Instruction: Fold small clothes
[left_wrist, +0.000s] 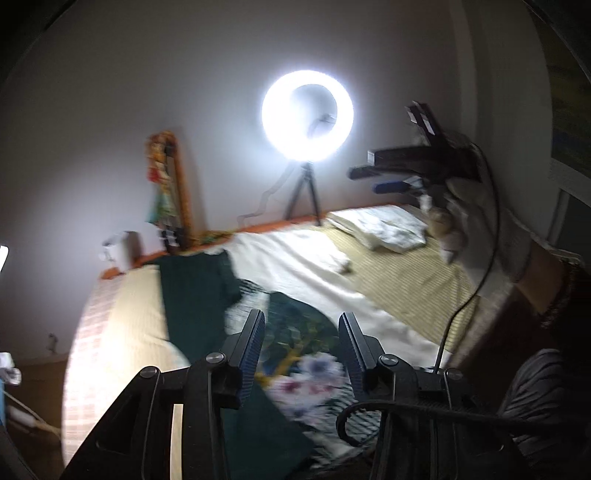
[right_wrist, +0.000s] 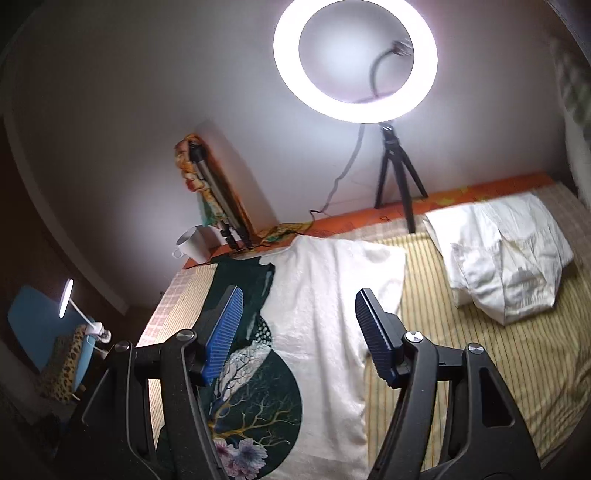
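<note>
Both claws open and empty above a half-folded shirt

The right claw (right_wrist: 299, 332) hangs with its jaws wide apart and nothing between them; the left claw (left_wrist: 301, 350) is parted less far, also empty. Below them the shirt (right_wrist: 325, 314), white and dark green with a tree print, lies on the striped mat (right_wrist: 480, 332), near the crumpled white pile (right_wrist: 509, 258). The risk, as I judge it: a loose fold could slip open, or a grab could bunch the mat; the tripod (right_wrist: 399, 173) stands close behind.
</note>
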